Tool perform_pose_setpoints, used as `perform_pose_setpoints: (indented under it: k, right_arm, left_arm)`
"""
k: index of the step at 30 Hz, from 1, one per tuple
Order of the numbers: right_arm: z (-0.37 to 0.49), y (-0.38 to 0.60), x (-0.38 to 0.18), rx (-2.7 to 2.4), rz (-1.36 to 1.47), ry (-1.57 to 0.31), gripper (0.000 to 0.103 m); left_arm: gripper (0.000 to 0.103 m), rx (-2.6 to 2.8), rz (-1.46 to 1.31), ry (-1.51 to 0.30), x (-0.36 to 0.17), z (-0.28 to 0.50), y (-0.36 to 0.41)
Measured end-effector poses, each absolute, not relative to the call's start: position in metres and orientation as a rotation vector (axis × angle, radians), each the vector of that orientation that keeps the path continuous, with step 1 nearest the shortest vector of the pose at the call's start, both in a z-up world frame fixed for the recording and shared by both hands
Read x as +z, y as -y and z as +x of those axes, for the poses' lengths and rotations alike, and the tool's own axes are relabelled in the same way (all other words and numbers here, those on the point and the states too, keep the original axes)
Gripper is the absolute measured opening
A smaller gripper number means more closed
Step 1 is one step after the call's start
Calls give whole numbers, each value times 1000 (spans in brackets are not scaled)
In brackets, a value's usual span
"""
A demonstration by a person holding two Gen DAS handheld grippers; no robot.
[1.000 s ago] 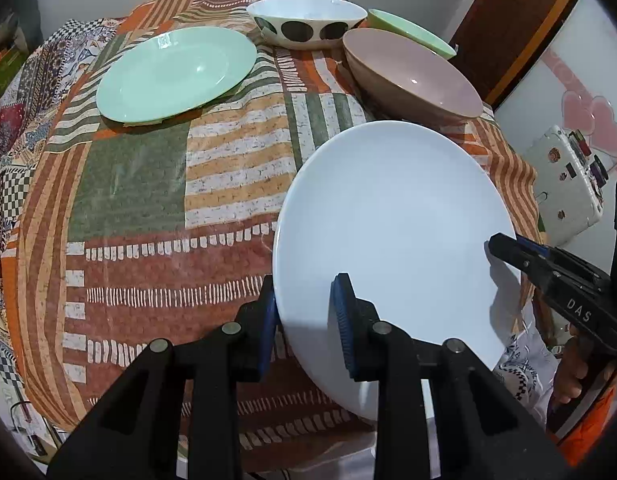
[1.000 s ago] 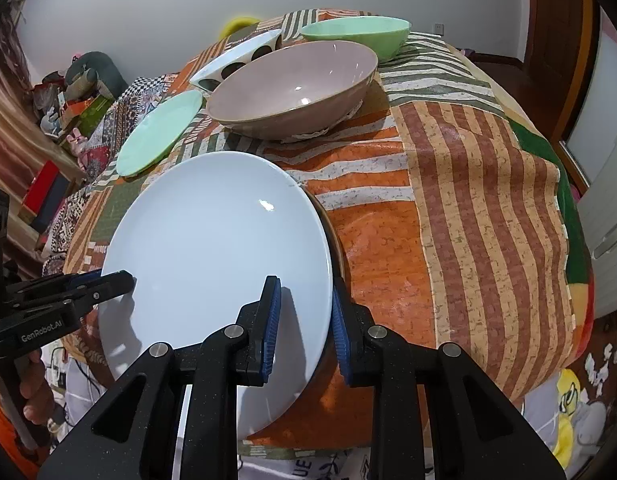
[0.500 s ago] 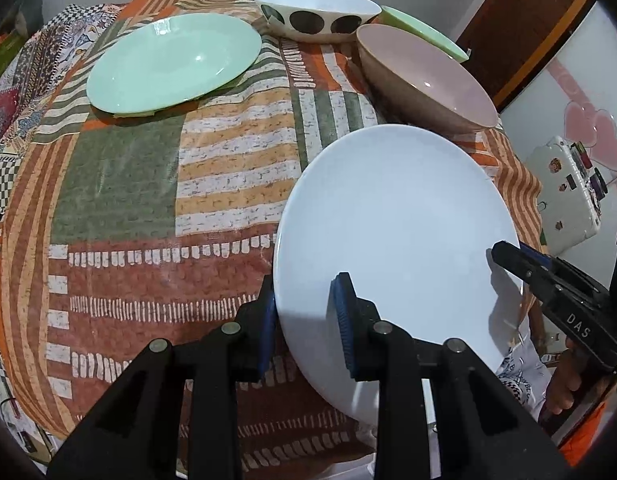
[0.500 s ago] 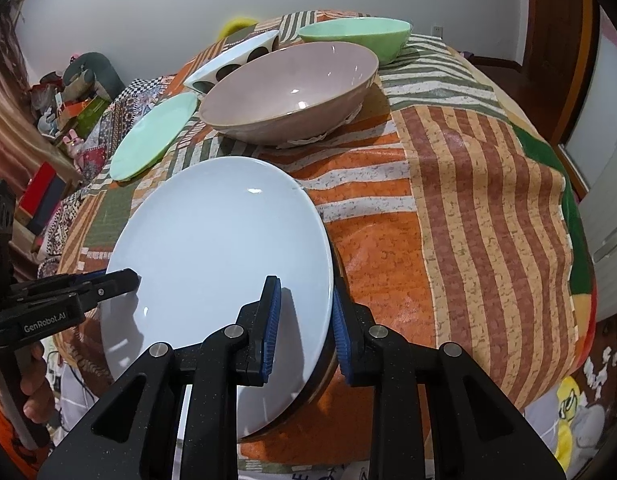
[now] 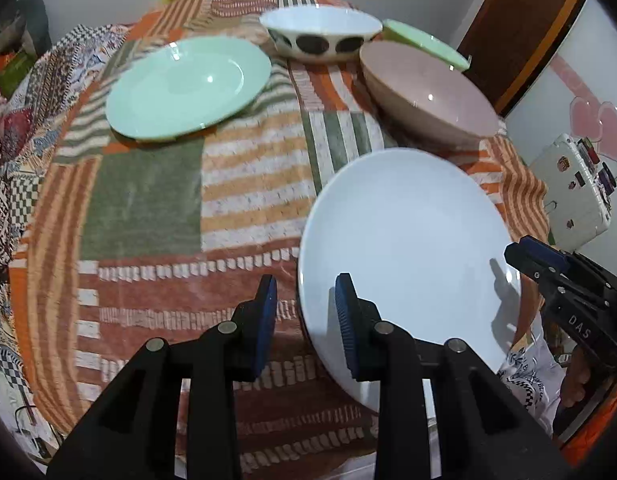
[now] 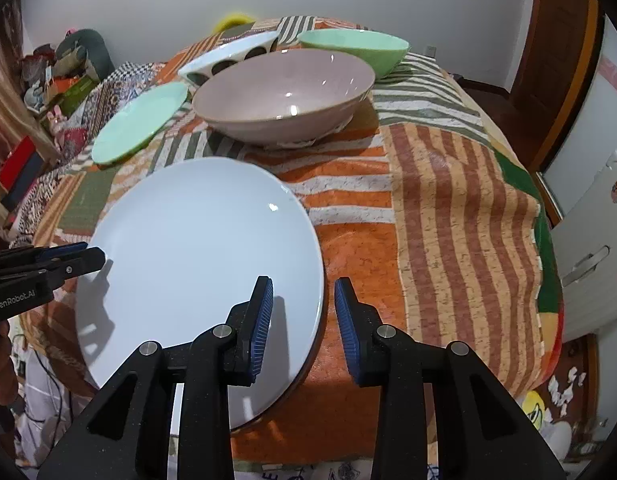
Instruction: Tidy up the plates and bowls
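Nearest the cameras, both grippers were found with their fingers spread apart and gripping nothing. The left gripper (image 5: 304,308) straddled the near-left rim of the white plate (image 5: 408,240), one blue-padded finger over the plate's surface and the other outside the rim over the cloth; clear gaps showed on both sides of the rim. The right gripper (image 6: 303,312) straddled the plate's near-right rim in the same manner, its fingers likewise clear of the edge.

The white plate (image 6: 196,260) lay at the near edge of the counter (image 6: 448,220), which was covered with a striped patchwork cloth, and part of the plate overhung that edge.

Just beyond the plate stood the pink bowl (image 6: 284,92), upright. To the left of it, well apart from the white plate, lay the green plate (image 5: 188,84), flat on the cloth. Farther back stood the spotted bowl (image 5: 320,36), white with dark dots, and beside it, behind the pink bowl, the green bowl (image 6: 356,46). A plain wall closed the view behind the counter.
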State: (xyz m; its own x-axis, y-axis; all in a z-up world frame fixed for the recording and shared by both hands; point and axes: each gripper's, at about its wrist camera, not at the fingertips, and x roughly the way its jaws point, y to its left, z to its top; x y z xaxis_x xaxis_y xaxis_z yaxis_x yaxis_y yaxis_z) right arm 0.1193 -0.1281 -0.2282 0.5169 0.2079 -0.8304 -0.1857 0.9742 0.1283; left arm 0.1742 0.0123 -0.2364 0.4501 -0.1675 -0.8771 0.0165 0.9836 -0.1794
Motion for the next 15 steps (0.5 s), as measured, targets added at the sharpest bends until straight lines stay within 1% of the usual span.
perform_pose_setpoints:
  k: [2, 4, 5, 6, 7, 9, 10, 12, 15]
  right_arm:
    - [118, 128, -221, 240, 29, -984, 30]
    - [118, 126, -210, 246, 30, -955, 34]
    - [117, 125, -205, 249, 30, -941, 39]
    - [118, 122, -198, 254, 28, -918, 42]
    - [118, 120, -194, 258, 27, -904, 43]
    - [122, 112, -185, 273, 29, -878, 44]
    - [124, 109, -182, 282, 33, -870, 45]
    - [129, 99, -177, 310, 48, -856, 50]
    - [138, 82, -171, 343, 51, -839, 51]
  left_arm:
    - [31, -108, -153, -1074, -227, 171, -19]
    - [32, -99, -152, -1040, -216, 168, -25]
    - [33, -92, -152, -1026, -211, 167, -29]
    - [36, -86, -152, -1012, -206, 166, -33]
    - [39, -76, -153, -995, -200, 166, -39]
    - [48, -50, -151, -960, -190, 166, -49]
    - [49, -31, -148, -940, -185, 167, -56]
    - [57, -2, -150, -917, -178, 170, -70]
    - [58, 40, -184, -896, -174, 178, -94]
